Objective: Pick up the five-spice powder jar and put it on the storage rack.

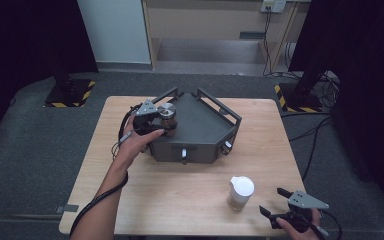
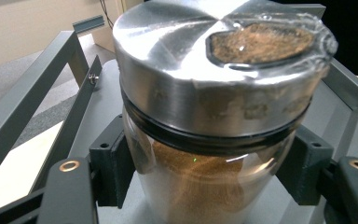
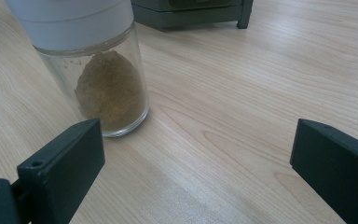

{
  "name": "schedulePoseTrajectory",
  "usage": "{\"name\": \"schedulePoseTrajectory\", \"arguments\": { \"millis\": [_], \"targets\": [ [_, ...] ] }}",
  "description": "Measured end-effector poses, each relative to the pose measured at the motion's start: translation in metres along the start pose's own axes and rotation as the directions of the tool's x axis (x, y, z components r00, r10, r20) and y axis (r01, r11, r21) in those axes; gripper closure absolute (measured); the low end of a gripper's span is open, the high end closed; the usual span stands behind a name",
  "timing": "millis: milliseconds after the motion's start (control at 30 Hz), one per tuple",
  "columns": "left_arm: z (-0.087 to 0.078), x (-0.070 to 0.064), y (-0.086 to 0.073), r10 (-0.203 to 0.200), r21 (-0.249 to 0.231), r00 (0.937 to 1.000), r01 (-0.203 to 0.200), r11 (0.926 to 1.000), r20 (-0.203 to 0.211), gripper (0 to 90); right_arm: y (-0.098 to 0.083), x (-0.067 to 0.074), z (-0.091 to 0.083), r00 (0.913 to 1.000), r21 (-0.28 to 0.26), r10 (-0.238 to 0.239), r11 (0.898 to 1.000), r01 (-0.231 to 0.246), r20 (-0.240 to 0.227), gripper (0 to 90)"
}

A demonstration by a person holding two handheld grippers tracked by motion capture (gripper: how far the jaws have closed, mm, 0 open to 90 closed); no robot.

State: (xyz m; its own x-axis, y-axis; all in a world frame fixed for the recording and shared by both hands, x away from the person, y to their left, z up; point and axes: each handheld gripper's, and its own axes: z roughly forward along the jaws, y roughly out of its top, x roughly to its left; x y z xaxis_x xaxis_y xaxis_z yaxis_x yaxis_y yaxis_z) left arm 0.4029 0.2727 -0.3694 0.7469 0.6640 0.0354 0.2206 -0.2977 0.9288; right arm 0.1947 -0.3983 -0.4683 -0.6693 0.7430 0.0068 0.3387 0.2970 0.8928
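A glass jar [image 2: 214, 116] of brown powder with a steel lid sits between the jaws of my left gripper [image 2: 209, 168], whose pads [image 2: 112, 163] press on its glass sides. In the high view this steel-lidded jar [image 1: 168, 116] and the left gripper [image 1: 161, 123] are at the left rear corner of a grey metal platform [image 1: 202, 132]; whether the jar rests on it I cannot tell. A second, white-capped jar [image 1: 240, 192] of brown powder stands on the table. My right gripper [image 1: 271, 201] stands open just right of it. The white-capped jar [image 3: 98, 70] rises beyond the right gripper [image 3: 196, 163], whose jaws hold nothing.
The grey platform has raised rails [image 1: 220, 106] along its back edges and knobs on its front face [image 1: 183, 153]. It stands on a wooden table [image 1: 180, 195]. Beyond the table are dark stands with striped bases [image 1: 70, 92] and cables on the floor.
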Motion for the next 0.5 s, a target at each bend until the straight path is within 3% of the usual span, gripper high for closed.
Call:
{"name": "schedulePoseTrajectory", "arguments": {
  "millis": [167, 233, 500],
  "targets": [
    [-0.001, 0.0, 0.003, 0.019, 0.013, 0.9998, -0.019, 0.9997, -0.004, 29.2, 0.0, 0.0, 0.0, 1.0, -0.001, 0.001, 1.0, -0.001, 0.0, 3.5],
    [-0.003, 0.0, 0.002, 0.004, 0.006, 0.9999, -0.004, 1.0, -0.014, 24.0, 0.0, 0.0, 0.0, 1.0, -0.002, 0.0, 1.0, 0.0, -0.002, 3.4],
    [-0.011, -0.001, 0.003, 0.025, 0.011, 0.9996, -0.025, 0.9996, -0.011, 10.4, 0.0, 0.001, 0.001, 1.0, -0.001, -0.007, 1.0, 0.007, -0.006, 3.3]
  ]
}}
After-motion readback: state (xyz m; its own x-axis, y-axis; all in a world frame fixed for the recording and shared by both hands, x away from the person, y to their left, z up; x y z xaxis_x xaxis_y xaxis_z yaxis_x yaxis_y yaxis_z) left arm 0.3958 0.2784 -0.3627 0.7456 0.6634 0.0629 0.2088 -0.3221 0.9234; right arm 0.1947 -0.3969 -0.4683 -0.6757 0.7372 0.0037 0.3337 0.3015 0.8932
